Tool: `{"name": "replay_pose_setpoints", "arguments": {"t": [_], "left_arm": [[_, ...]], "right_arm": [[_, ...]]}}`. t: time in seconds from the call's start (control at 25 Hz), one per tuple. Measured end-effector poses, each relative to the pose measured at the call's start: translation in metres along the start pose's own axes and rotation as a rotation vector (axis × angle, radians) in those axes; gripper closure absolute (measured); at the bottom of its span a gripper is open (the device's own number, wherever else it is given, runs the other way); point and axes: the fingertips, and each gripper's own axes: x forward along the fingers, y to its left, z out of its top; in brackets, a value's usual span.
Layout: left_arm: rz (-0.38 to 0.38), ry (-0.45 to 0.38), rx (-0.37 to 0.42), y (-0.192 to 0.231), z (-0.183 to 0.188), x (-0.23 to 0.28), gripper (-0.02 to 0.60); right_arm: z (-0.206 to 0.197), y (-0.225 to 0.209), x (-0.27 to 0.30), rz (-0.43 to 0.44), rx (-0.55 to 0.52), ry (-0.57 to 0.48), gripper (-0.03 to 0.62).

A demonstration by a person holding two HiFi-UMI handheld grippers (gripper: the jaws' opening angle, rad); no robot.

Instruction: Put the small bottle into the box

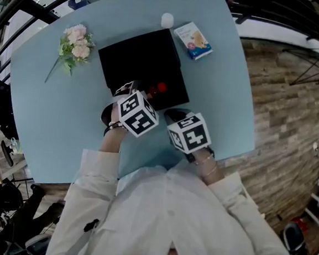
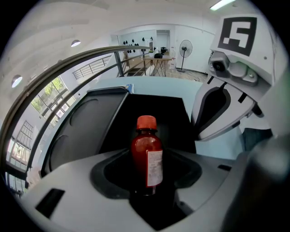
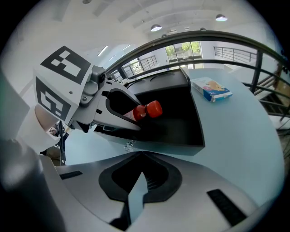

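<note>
A pale blue table [image 1: 218, 90] fills most of the head view, with wood-plank floor [image 1: 283, 107] past its edge on the right gripper's side. The open black box [image 1: 137, 61] sits straight ahead of both grippers, its near wall just beyond their tips.

The left gripper [image 2: 146, 179] reaches over that near wall into the box. Its jaws are closed part-way, clamped on the lower body of the small bottle [image 2: 147, 156], which is dark red with a red cap and a white label. The bottle is within the box's opening; whether it touches the bottom cannot be told.

The right gripper [image 3: 141, 156] is just beside the left one, short of the box, with its jaws brought together at the tips and nothing between them.

A bunch of flowers [image 1: 75, 43] lies well off beyond the left gripper. A small carton [image 1: 193, 40] lies beyond the right gripper, near the box's far corner.
</note>
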Motion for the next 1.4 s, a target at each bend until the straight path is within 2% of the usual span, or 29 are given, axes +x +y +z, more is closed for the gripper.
{"name": "replay_pose_setpoints", "arguments": {"t": [0.68, 1.0, 1.4], "left_arm": [[-0.048, -0.002, 0.014, -0.007, 0.0, 0.009, 0.36], [-0.035, 0.009, -0.004, -0.006, 0.0, 0.009, 0.36], [0.001, 0.032, 0.022, -0.006, -0.005, -0.002, 0.36]], "right_arm": [[-0.002, 0.0, -0.001, 0.004, -0.009, 0.016, 0.597], [-0.002, -0.001, -0.004, -0.002, -0.01, 0.011, 0.597], [-0.003, 0.001, -0.008, -0.006, -0.022, 0.001, 0.597]]}}
